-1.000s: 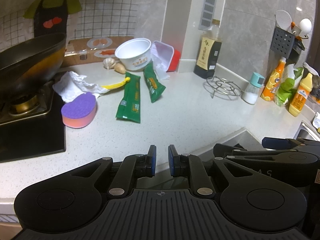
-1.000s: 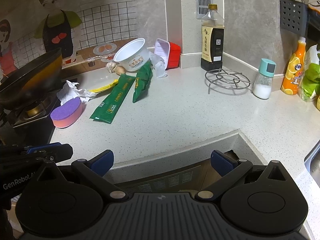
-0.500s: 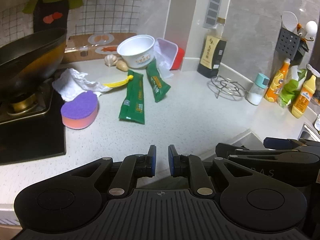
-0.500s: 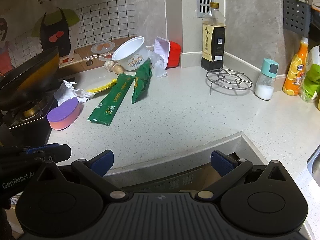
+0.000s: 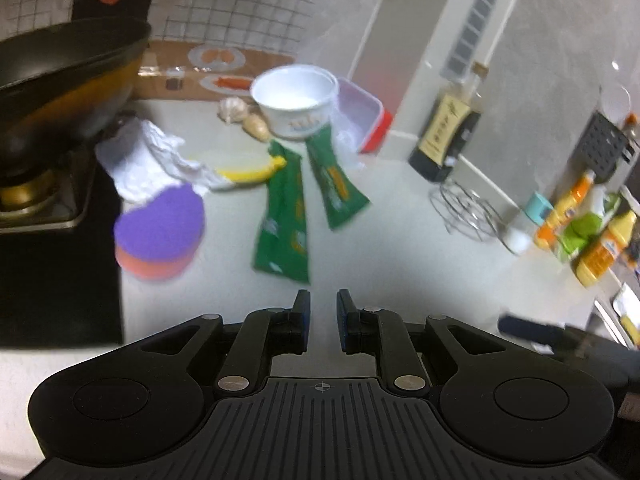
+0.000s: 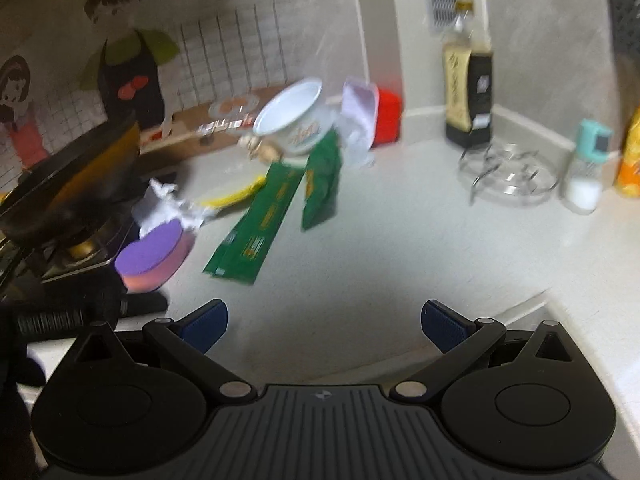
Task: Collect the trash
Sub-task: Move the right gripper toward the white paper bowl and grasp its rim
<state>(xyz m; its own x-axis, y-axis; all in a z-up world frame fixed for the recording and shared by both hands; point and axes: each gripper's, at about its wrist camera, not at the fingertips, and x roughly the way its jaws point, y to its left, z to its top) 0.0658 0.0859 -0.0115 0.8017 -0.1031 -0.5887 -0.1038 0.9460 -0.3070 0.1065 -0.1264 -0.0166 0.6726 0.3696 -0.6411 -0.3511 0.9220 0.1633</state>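
both grippers held short of the litter on the white countertop (image 5: 400, 248), nothing yet collected. my left gripper (image 5: 319, 316) shows its jaws apart by only a narrow gap with nothing between them; my right gripper (image 6: 324, 322) has its jaws spread wide and empty, which i judge suits a bulky pick. places are given relative to the white paper bowl (image 5: 296, 104), which lies tipped near the back wall. two green wrappers (image 5: 285, 220) fan out from under its rim toward me, the longer one nearest my left jaws and, i judge, the likely first target. beside the bowl toward the stove lie a yellow scrap (image 5: 250, 172) and crumpled white paper (image 5: 140, 160), with a purple sponge (image 5: 160, 236) nearer me than those. on the bowl's other side a red tray (image 5: 366, 116) leans against the wall
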